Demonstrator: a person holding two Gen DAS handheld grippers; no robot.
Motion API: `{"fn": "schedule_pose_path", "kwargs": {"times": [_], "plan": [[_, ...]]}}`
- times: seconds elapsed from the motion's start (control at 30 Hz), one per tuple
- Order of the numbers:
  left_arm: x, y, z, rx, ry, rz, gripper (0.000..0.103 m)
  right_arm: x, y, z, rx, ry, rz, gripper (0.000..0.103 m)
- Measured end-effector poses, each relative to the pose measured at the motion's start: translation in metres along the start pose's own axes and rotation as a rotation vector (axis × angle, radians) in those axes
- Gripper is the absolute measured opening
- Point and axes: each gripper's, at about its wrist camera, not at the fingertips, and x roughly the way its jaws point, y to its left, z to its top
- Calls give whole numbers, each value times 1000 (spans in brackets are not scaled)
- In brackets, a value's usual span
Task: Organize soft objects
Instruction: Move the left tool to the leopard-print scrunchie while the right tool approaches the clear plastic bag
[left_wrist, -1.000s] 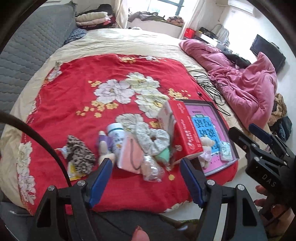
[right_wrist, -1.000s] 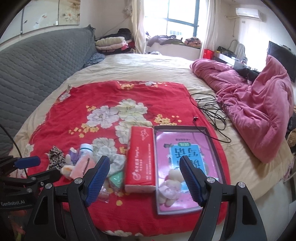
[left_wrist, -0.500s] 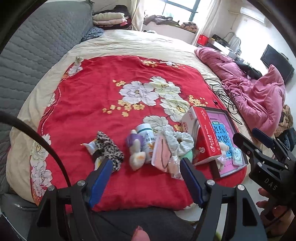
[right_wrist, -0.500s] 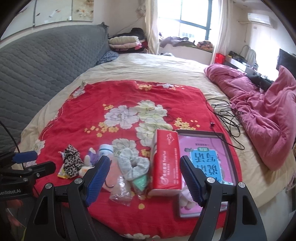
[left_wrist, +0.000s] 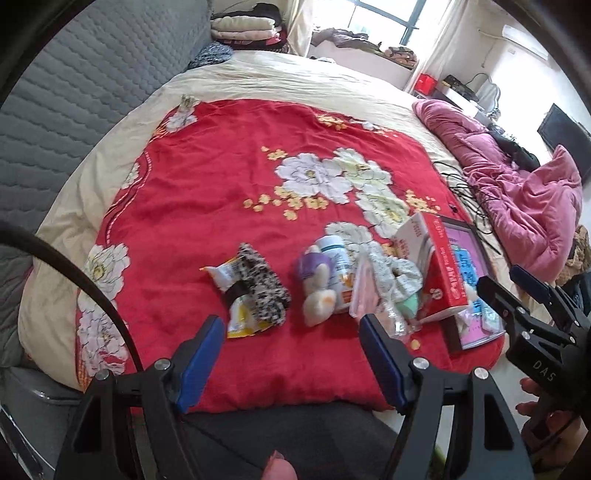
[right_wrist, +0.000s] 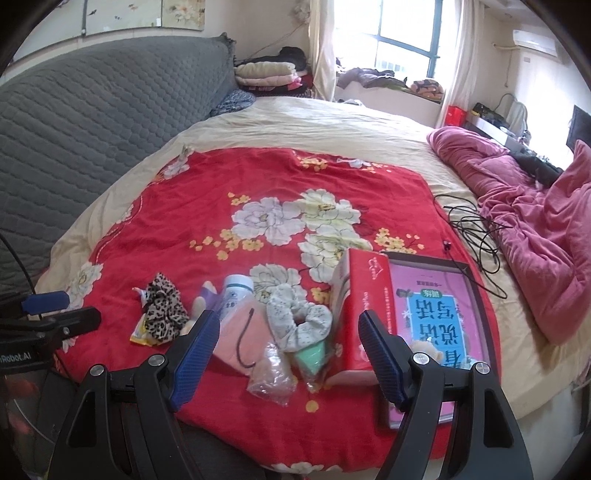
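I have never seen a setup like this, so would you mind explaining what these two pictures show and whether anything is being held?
There is no robot arm here: a person holds a pair of hand-held tongs in each hand, and each carries a wide-angle camera looking along its two blue-padded fingers. One picture is from the left tongs, the other from the right tongs; each pair also shows at the edge of the other's picture. Both stand open above a bed and hold nothing. On the red flowered blanket lie a leopard-print scrunchie, a grey scrunchie, a white bottle, a pink pouch, a red tissue pack and a pink book, among other small things.
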Motion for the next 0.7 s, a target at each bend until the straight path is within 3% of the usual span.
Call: {"fn": "schedule_pose_path", "kwargs": {"times": [0.3,0.7], "plan": [[7,30,-8,-37,6,-7,75,20,-2,-19,19,46,19,79],[44,53,-25,-93,83,-6,75,45,4,-56,13,123,54,79]]}}
